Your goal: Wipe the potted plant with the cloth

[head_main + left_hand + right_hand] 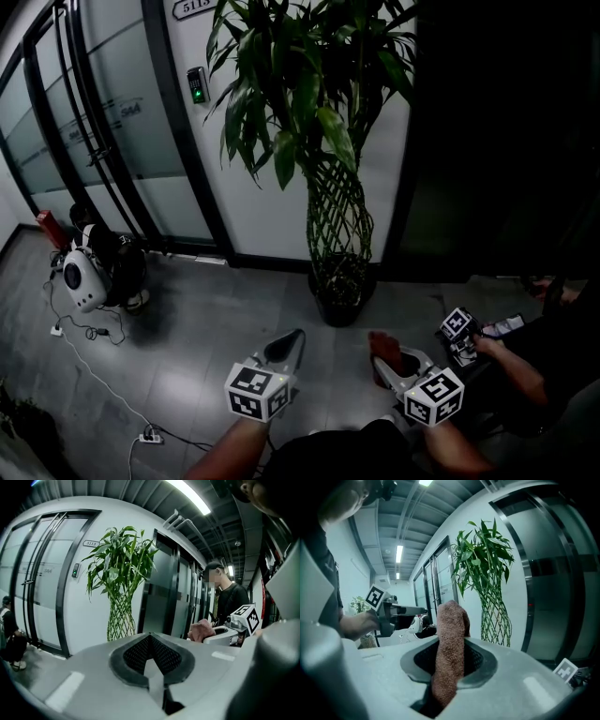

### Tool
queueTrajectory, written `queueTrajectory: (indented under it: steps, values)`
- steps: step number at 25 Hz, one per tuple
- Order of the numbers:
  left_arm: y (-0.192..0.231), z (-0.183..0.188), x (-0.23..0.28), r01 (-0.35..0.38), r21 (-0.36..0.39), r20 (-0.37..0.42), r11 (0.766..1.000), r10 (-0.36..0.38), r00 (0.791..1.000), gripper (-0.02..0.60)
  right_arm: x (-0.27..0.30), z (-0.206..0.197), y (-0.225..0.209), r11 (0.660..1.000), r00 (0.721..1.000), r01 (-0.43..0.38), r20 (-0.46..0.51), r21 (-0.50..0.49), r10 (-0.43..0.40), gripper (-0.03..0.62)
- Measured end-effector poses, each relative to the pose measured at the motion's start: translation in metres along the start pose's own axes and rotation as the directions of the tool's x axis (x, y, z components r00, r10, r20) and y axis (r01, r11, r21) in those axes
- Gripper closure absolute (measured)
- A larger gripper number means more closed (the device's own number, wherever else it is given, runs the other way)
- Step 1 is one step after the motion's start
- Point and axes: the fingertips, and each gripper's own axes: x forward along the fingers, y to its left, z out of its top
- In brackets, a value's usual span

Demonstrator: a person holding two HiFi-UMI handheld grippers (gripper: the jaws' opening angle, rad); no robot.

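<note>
The potted plant (pixel 319 103) has long green leaves on a braided lattice of stems in a dark pot (pixel 339 300), and stands on the floor against the white wall. Both grippers are low, in front of the pot and apart from it. My right gripper (pixel 384 359) is shut on a reddish-brown cloth (pixel 382 345), which sticks up between the jaws as a folded strip (pixel 450 648). My left gripper (pixel 286 349) is shut with nothing in it (pixel 150 639). The plant (pixel 119 573) is ahead in the left gripper view and right of centre (pixel 485 569) in the right gripper view.
Another person at the right holds a marker-cube gripper (pixel 457 326). A person (pixel 94 267) crouches by the glass doors (pixel 84 131) at the left. A white cable and a power strip (pixel 150 437) lie on the grey tiled floor (pixel 216 319).
</note>
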Motion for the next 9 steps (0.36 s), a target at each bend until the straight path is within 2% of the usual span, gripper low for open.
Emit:
queueTrajectory:
  steps: [9]
  values:
    - [0.0006, 0.0065, 0.0029, -0.004, -0.014, 0.018, 1.0, 0.005, 1.0, 0.565, -0.0002, -0.0002, -0.0096, 0.999, 1.0, 0.017, -0.001, 0.027, -0.017, 0.526]
